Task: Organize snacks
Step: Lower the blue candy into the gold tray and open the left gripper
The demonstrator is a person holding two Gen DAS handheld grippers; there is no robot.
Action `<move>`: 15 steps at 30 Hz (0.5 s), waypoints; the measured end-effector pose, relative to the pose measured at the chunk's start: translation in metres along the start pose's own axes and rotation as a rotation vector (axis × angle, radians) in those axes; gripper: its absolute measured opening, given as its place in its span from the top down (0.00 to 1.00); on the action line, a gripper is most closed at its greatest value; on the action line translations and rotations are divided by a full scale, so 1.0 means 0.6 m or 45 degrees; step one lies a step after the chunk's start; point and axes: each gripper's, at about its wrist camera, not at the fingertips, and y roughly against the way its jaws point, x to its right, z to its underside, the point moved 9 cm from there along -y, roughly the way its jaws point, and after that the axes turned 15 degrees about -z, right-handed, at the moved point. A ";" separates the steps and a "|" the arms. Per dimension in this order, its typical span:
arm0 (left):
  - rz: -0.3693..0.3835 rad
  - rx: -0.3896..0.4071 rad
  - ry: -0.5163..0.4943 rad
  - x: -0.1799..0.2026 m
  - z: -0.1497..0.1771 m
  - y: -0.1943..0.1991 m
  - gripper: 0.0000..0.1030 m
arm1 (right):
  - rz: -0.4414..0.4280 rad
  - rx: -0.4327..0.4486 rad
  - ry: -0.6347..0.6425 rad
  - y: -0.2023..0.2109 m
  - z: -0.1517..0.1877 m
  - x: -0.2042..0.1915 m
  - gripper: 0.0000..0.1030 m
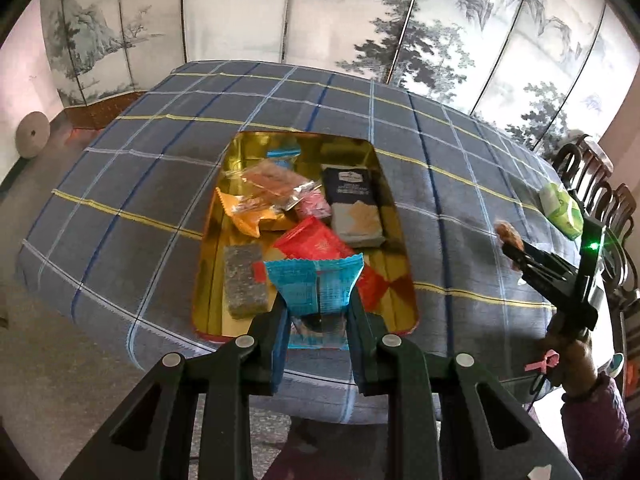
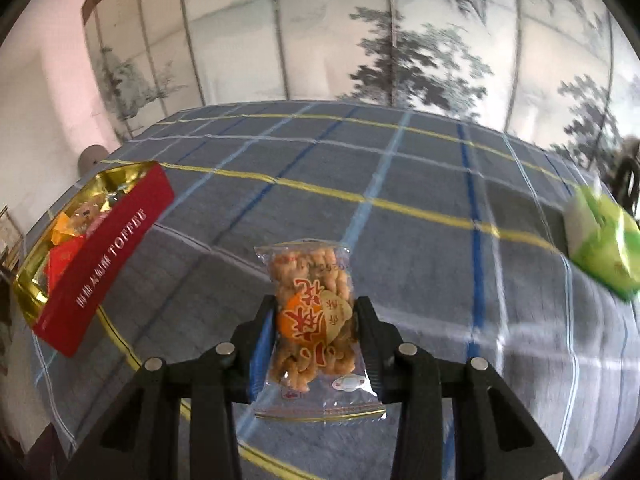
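Observation:
My left gripper (image 1: 318, 300) is shut on a blue snack packet (image 1: 316, 286) and holds it above the near end of an open tin (image 1: 208, 216) with a gold inside. The tin holds several snacks, among them a dark box (image 1: 354, 206), a red packet (image 1: 312, 244) and a grey bar (image 1: 244, 286). My right gripper (image 2: 316, 320) is shut on a clear bag of twisted fried snacks (image 2: 314, 312) above the tablecloth. It shows at the right of the left wrist view (image 1: 514, 246). The tin's red wall (image 2: 108, 256) stands to its left.
A blue checked tablecloth (image 1: 120, 184) covers the table. A green and white pack (image 2: 600, 246) lies at the right; it also shows in the left wrist view (image 1: 562, 210). A painted folding screen (image 1: 320, 12) stands behind. Dark wooden chairs (image 1: 600, 184) stand at the far right.

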 end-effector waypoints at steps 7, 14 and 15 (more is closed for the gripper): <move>-0.023 0.010 0.032 -0.028 -0.007 -0.013 0.77 | 0.025 0.023 -0.060 0.006 0.007 0.017 0.62; -0.035 0.001 0.013 -0.033 -0.014 -0.033 0.77 | 0.039 0.018 -0.073 0.003 0.006 0.020 0.62; -0.036 -0.001 0.011 -0.032 -0.015 -0.037 0.77 | 0.040 0.016 -0.072 0.002 0.006 0.020 0.62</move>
